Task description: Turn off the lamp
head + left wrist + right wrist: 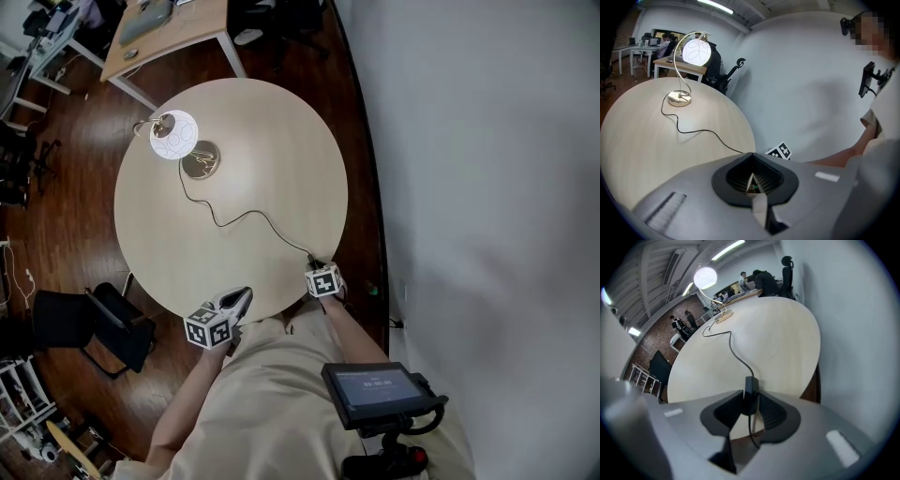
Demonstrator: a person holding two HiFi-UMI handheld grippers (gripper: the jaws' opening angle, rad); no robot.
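Note:
The lamp point(174, 134) stands lit at the far left of the round wooden table point(281, 141), its white globe shade point(696, 51) glowing over a brass base point(200, 159). A black cord point(244, 217) runs from the base to the near right edge. There my right gripper point(316, 266) is shut on the cord's black inline switch point(750, 390), which sits pinched between the jaw tips of the right gripper point(750, 402). The left gripper point(246, 295) hovers at the near edge, empty; in its own view the left gripper point(752, 180) has its jaws together.
A white wall point(487, 187) runs close along the table's right side. A black chair point(112, 319) stands left of the near edge. A desk point(178, 28) and more chairs lie beyond the table. A small screen device point(375, 394) hangs at the person's waist.

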